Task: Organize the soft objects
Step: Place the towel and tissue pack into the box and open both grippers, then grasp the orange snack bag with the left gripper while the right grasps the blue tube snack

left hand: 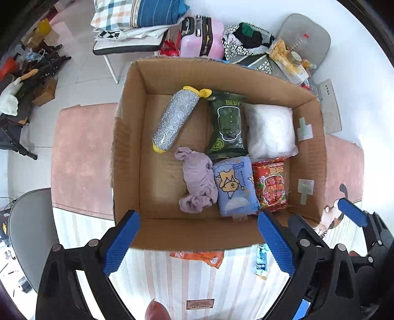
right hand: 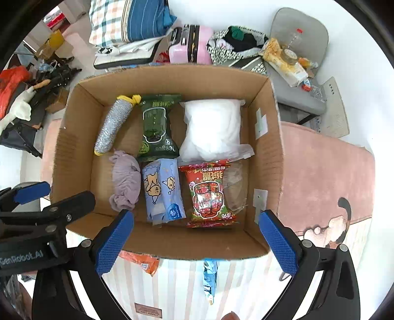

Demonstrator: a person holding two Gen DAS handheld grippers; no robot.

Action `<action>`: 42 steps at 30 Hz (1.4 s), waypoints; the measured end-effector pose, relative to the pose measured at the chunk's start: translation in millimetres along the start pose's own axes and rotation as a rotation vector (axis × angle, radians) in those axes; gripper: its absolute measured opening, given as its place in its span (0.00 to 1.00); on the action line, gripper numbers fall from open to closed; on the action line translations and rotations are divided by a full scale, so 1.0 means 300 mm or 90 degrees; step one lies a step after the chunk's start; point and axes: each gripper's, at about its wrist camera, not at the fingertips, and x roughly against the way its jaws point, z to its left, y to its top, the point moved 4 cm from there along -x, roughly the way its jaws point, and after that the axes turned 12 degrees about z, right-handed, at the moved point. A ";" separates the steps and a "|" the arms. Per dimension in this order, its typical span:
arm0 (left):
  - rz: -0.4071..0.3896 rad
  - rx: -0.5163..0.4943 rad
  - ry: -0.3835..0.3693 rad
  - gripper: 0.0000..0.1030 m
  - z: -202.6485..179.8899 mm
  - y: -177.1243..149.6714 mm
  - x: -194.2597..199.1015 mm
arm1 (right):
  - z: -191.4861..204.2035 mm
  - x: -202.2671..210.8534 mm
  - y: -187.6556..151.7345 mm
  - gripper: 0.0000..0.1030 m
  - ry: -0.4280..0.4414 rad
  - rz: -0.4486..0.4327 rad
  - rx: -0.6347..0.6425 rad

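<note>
An open cardboard box [left hand: 128, 157] [right hand: 268, 157] sits below both grippers. Inside it lie a glittery silver roll [left hand: 176, 120] [right hand: 113, 125], a dark green pack [left hand: 226, 125] [right hand: 157, 125], a white soft bag [left hand: 270, 130] [right hand: 213, 128], a lilac cloth [left hand: 198, 182] [right hand: 125, 182], a light blue tissue pack [left hand: 234, 187] [right hand: 162, 192] and a red pack [left hand: 270, 184] [right hand: 209, 194]. My left gripper [left hand: 199, 241] hangs above the box's near wall, open and empty. My right gripper [right hand: 197, 241] hovers likewise, open with nothing between its fingers. The right gripper also shows at the lower right of the left wrist view.
An orange packet [left hand: 199, 257] [right hand: 140, 263] and a blue sachet [left hand: 261, 263] [right hand: 209, 278] lie on the striped cover in front of the box. Chairs piled with pillows [left hand: 138, 14], a pink case [left hand: 202, 37] and clutter stand behind. A pink mat [right hand: 325, 177] lies under the box.
</note>
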 end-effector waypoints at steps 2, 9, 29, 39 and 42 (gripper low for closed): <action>0.002 0.003 -0.020 0.95 -0.011 -0.027 0.010 | -0.010 0.018 -0.021 1.00 0.009 -0.011 -0.006; -0.044 0.029 -0.011 0.95 -0.033 -0.180 0.036 | -0.043 0.057 -0.161 1.00 0.041 -0.059 -0.028; 0.091 0.282 -0.081 0.95 0.081 -0.260 -0.570 | -0.244 -0.492 -0.485 0.49 0.111 0.058 -0.140; 0.105 0.186 0.113 0.95 0.190 -0.377 -0.601 | -0.197 -0.595 -0.487 0.50 0.141 0.114 -0.104; 0.100 0.159 0.088 0.95 0.213 -0.423 -0.560 | -0.184 -0.597 -0.477 0.55 0.151 0.118 -0.099</action>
